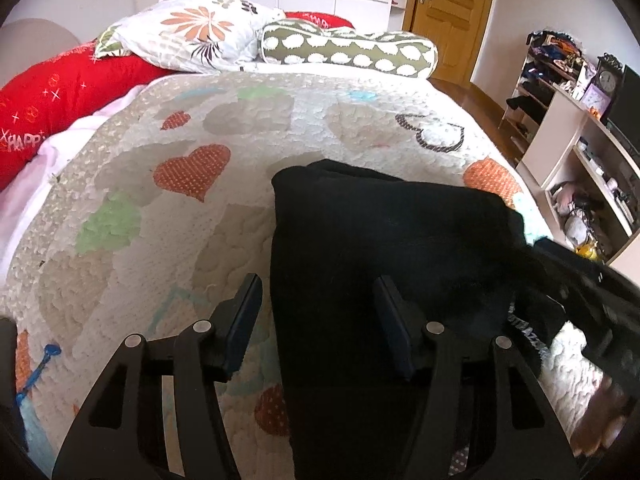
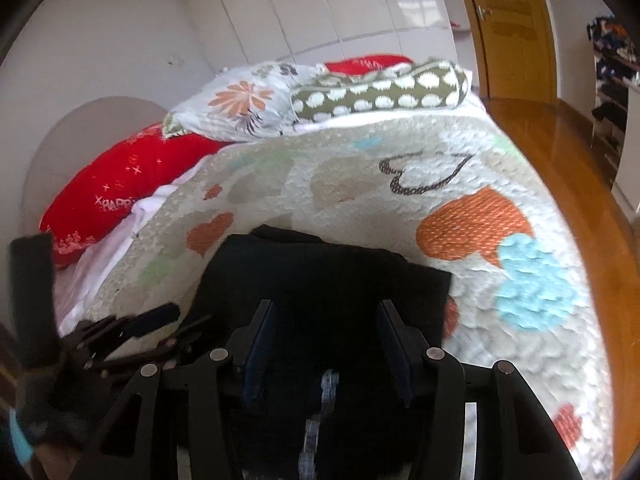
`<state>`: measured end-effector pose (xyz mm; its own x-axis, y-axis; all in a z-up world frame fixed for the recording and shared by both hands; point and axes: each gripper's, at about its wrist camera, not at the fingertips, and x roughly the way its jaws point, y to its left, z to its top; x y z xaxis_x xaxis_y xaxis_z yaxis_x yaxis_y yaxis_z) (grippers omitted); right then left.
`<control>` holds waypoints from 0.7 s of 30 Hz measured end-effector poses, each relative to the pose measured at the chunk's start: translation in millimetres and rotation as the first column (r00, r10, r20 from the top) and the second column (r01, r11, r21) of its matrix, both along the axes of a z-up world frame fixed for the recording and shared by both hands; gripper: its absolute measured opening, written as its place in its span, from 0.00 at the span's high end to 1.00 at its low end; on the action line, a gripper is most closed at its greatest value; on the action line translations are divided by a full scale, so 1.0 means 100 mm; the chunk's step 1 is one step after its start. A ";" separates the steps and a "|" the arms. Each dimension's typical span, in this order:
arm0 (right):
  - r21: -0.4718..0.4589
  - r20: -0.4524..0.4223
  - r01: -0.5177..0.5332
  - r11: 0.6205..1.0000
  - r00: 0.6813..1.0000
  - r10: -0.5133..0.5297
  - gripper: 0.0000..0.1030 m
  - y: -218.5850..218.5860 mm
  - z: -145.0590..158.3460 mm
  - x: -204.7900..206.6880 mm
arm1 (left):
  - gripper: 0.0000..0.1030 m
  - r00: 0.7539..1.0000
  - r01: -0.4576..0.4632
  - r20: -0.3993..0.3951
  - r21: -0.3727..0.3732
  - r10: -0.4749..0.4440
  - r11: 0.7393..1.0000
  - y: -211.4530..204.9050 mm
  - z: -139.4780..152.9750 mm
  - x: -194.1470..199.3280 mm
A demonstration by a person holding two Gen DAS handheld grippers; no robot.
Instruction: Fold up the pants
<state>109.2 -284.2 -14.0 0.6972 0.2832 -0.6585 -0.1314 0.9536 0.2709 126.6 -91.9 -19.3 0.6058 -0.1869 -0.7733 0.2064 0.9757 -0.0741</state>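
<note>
The black pants (image 1: 384, 248) lie folded in a flat rectangle on the heart-patterned quilt (image 1: 168, 200). They also show in the right wrist view (image 2: 320, 276). My left gripper (image 1: 318, 300) is open and empty, just above the pants' near left edge. My right gripper (image 2: 326, 320) is open and empty, over the near part of the pants. The right gripper shows at the right edge of the left wrist view (image 1: 592, 292). The left gripper shows at lower left of the right wrist view (image 2: 160, 324).
Pillows lie at the head of the bed: a floral one (image 1: 192, 32), a green spotted bolster (image 1: 348, 50) and a red one (image 1: 60, 96). Shelves with clutter (image 1: 576, 152) stand right of the bed. A wooden door (image 1: 448, 8) and wooden floor (image 2: 568, 168) are beyond.
</note>
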 end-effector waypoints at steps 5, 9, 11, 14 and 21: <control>-0.050 -0.009 -0.012 0.999 1.000 0.012 0.51 0.04 -0.05 -0.27 | 0.43 1.000 -0.002 0.017 -0.009 0.003 1.000 -0.01 0.03 -0.11; -0.094 -0.088 -0.011 0.995 0.996 0.003 0.50 0.08 -0.38 -0.30 | 0.43 1.000 -0.005 -0.014 0.002 0.005 1.000 -0.06 -0.14 -0.13; -0.133 -0.051 -0.008 0.991 0.999 0.001 0.50 0.13 -0.40 -0.34 | 0.43 1.000 -0.013 -0.001 0.002 0.013 1.000 -0.06 -0.15 -0.16; -0.139 -0.057 -0.006 0.990 0.998 -0.002 0.50 0.12 -0.34 -0.35 | 0.43 1.000 -0.019 -0.001 0.001 0.019 1.000 -0.05 -0.11 -0.18; -0.102 0.001 0.043 0.994 0.999 -0.044 0.50 0.03 -0.12 -0.39 | 0.43 0.999 -0.022 0.026 0.004 0.021 1.000 -0.02 -0.01 -0.17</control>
<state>70.1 -281.4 -26.2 0.7065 0.1841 -0.6834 -0.0889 0.9810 0.1724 109.6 -93.4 -20.7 0.6292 -0.1704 -0.7583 0.1872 0.9802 -0.0649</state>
